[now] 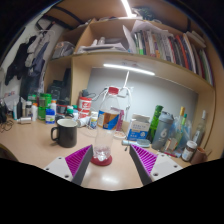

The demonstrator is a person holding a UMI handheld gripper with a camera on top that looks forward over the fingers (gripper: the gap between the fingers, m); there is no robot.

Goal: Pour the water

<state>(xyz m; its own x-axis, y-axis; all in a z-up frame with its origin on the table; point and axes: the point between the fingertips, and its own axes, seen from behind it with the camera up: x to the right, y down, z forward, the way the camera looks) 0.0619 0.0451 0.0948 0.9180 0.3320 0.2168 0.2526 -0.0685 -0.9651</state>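
Cluttered wooden desk [40, 152] under bookshelves [150, 45], lit by strip lamp [128, 69]. Gripper [110, 165] held low over desk, fingers apart, purple ribbed pads [146, 161] facing inward, clamped on nothing. Small clear glass [101, 156] with reddish base between fingertips, gaps either side, standing on desk; probably the receiving vessel. Beyond: clear plastic bottle [114, 108], likely the water source. Left of glass: dark glossy mug [66, 132]. Assorted bottles along back wall.

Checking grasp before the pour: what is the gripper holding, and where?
Nothing. The gripper is open; the small red-tinted glass stands on the desk between its fingers, with gaps beside it.
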